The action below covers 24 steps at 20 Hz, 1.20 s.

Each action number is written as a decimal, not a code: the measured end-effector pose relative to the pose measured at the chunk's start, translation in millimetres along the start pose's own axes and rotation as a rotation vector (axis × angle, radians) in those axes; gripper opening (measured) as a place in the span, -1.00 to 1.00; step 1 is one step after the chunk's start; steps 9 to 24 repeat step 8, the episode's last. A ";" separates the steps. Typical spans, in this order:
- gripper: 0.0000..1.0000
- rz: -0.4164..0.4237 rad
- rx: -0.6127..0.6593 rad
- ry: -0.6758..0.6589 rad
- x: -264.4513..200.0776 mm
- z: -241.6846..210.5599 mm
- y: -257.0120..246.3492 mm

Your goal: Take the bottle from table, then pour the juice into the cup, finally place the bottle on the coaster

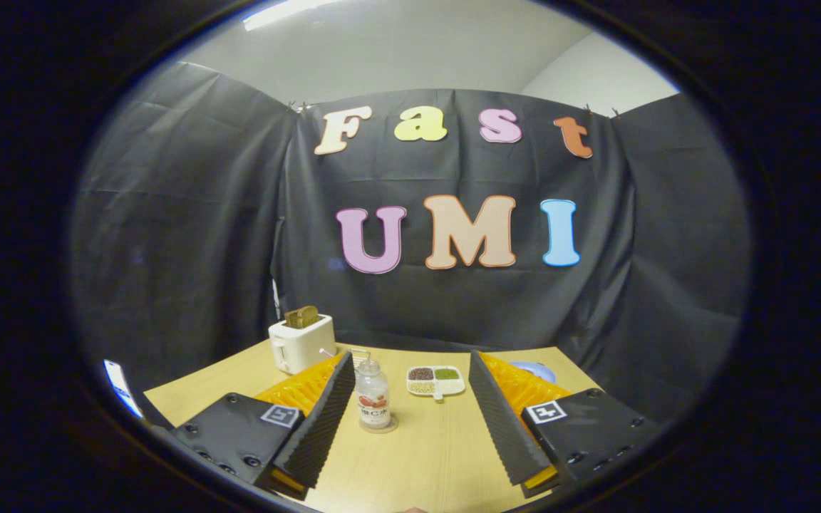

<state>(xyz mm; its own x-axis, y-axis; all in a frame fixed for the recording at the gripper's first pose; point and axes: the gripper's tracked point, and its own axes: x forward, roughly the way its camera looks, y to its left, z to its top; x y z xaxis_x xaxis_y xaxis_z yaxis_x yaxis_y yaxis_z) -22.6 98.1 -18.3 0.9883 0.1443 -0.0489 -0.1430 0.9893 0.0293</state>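
While spread wide and gripping nothing, hand-held gripper [407, 420] flanks bottle [373, 402], upright on coaster [380, 428] on counter [417, 463], nearer left finger; closing off-centre could tip it.

Not much legible here tbh. The bottle [373, 395] has a label with red print, way too small to make out. The claw [410, 356] has a square black-and-white marker [281, 415] on each side. Its fingers sit spread wide, with the bottle just ahead between them.
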 end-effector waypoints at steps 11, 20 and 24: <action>0.98 -0.013 -0.039 -0.018 -3.7 3.5 1.5; 0.98 -0.013 -0.039 -0.018 -3.7 3.5 1.5; 0.98 -0.013 -0.039 -0.018 -3.7 3.5 1.5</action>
